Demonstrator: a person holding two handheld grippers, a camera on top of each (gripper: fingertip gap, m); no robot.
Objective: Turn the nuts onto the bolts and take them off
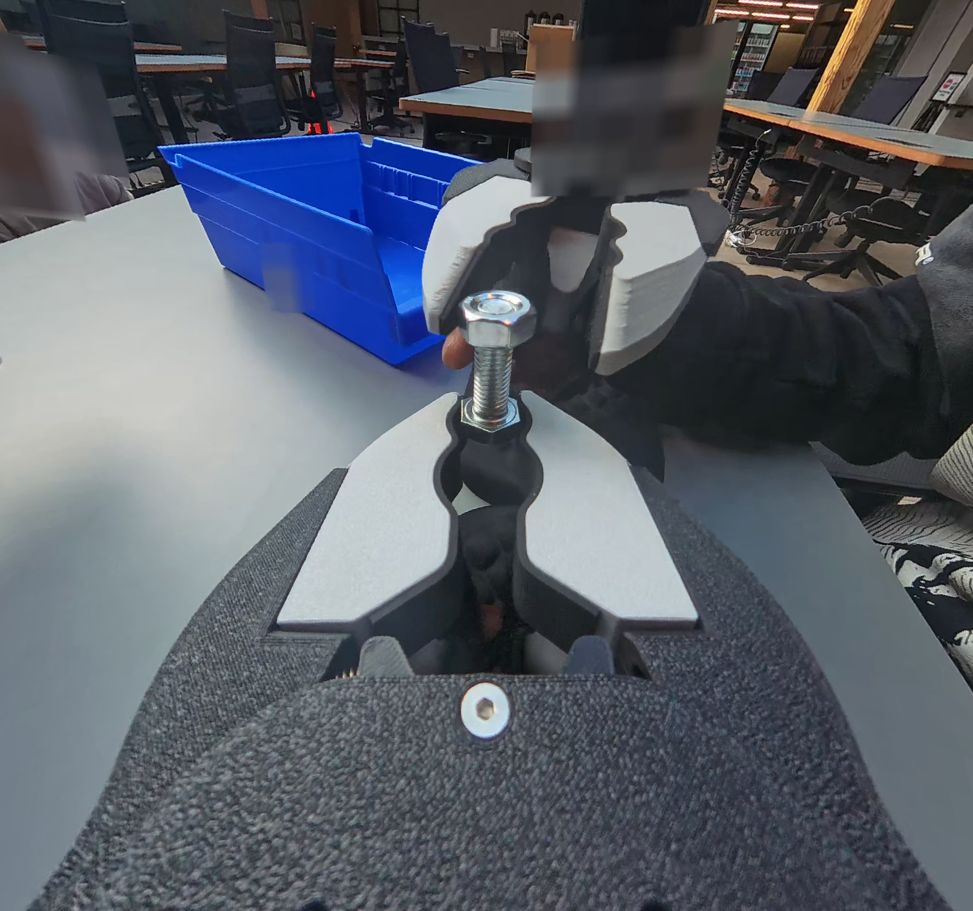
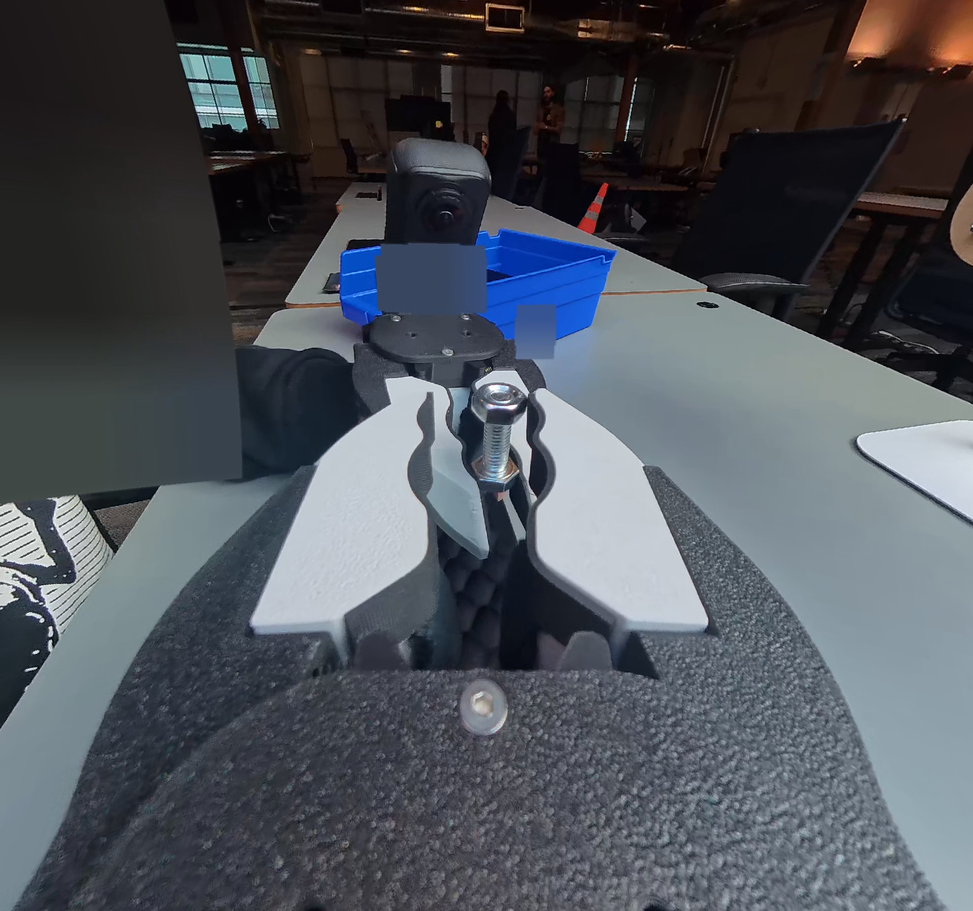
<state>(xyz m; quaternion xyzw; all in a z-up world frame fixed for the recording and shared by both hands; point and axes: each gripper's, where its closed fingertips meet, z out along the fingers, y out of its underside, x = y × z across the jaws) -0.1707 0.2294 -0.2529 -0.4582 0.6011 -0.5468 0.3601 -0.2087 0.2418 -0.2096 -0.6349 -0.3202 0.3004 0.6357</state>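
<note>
Your left gripper (image 1: 489, 419) jaws pinch the nut (image 1: 490, 416), bolt (image 1: 495, 354) upright. Your right gripper (image 1: 558, 301) jaws gape wide at the bolt's 1 o'clock, holding nothing.

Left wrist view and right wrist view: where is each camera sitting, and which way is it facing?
Left wrist view: on the left tongs, facing across the grey table towards the blue bin; its own tongs are shut on the nut, with the gloved right hand opposite.
Right wrist view: on the right tongs, facing the left tongs' camera; its own tongs are open either side of the bolt.
Shared: bolt, nut, bin, table, both tongs.
</note>
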